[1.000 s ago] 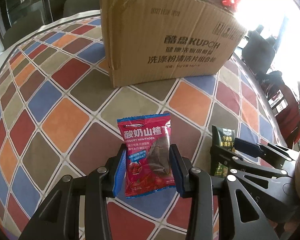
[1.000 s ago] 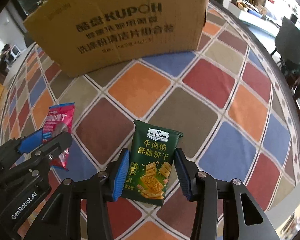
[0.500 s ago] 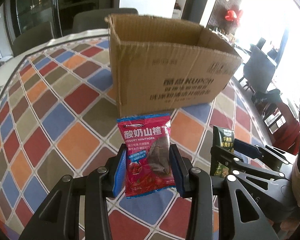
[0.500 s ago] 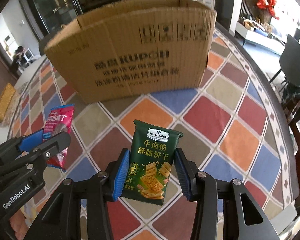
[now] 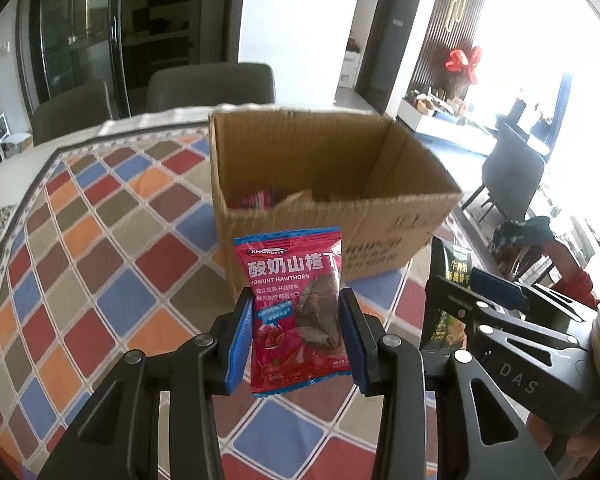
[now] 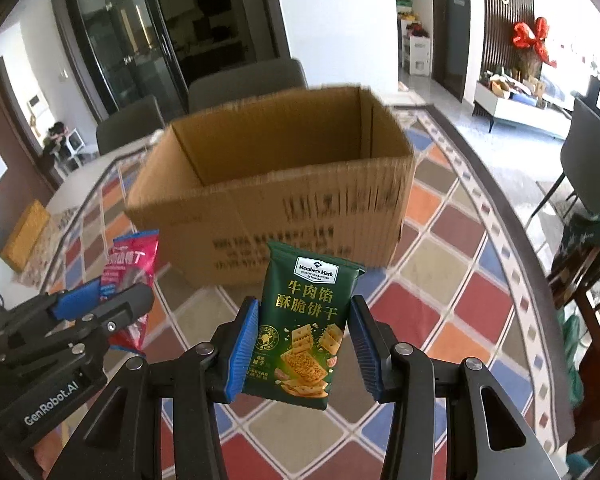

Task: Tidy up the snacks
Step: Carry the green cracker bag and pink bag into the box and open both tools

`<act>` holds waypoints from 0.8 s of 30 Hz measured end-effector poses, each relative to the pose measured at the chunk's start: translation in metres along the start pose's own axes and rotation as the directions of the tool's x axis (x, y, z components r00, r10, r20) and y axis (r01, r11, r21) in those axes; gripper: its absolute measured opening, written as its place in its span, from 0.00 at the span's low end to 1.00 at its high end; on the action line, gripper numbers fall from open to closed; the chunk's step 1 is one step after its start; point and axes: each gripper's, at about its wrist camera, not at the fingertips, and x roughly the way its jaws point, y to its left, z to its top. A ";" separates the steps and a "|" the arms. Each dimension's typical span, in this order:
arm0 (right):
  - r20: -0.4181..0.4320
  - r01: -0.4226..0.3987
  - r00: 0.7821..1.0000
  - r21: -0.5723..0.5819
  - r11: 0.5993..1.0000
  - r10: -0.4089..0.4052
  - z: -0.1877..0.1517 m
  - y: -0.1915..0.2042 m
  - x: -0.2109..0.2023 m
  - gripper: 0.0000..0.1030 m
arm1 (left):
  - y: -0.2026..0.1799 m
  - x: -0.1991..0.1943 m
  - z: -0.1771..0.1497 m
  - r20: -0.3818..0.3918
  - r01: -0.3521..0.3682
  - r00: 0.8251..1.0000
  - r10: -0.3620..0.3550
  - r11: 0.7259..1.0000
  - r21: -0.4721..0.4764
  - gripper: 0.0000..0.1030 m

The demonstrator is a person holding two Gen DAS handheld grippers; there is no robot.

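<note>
My left gripper [image 5: 296, 338] is shut on a red yogurt hawthorn snack packet [image 5: 294, 304], held upright in the air in front of an open cardboard box [image 5: 380, 236]. My right gripper [image 6: 304, 344] is shut on a green Member's Mark cracker packet [image 6: 306, 320], also held upright before the box [image 6: 300, 208]. The two grippers are side by side: the green packet [image 5: 448, 280] shows at the right of the left wrist view, the red packet [image 6: 130, 264] at the left of the right wrist view. Red packets [image 5: 256, 200] lie inside the box.
The box stands on a table with a checked multicoloured cloth [image 5: 100, 264]. Grey chairs [image 5: 208, 84] stand behind the table. A dark chair [image 6: 592, 160] and a chair with clothing [image 6: 588, 256] stand to the right, off the table edge.
Both grippers have risen with their packets. The box's open top and inside now show, where before only its printed front wall did.
</note>
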 end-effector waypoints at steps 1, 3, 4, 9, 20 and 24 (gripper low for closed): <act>0.013 0.001 1.000 -0.001 1.000 -0.001 0.004 0.000 -0.003 0.45 | 0.000 -0.001 0.003 0.007 0.000 1.000 0.000 1.000 0.001 0.40; 0.034 0.001 0.999 -0.001 1.000 -0.001 0.012 0.000 -0.008 0.45 | -0.001 -0.004 0.012 0.024 -0.002 1.000 0.002 1.000 0.004 0.40; 0.047 0.002 0.999 -0.001 1.000 -0.002 0.018 0.000 -0.010 0.45 | -0.001 -0.006 0.016 0.029 -0.005 1.000 0.005 1.000 0.007 0.40; 0.098 0.001 0.995 -0.004 1.000 0.000 0.042 -0.001 -0.021 0.45 | 0.000 -0.012 0.036 0.059 -0.009 0.998 0.009 1.000 0.009 0.40; 0.170 0.010 0.985 -0.029 1.000 -0.005 0.092 0.005 -0.029 0.45 | 0.003 -0.006 0.080 0.081 -0.006 0.997 0.005 1.000 0.014 0.40; 0.171 0.023 0.985 -0.042 0.999 -0.015 0.112 0.007 -0.020 0.45 | 0.005 0.003 0.094 0.067 -0.002 0.998 0.001 1.000 0.014 0.40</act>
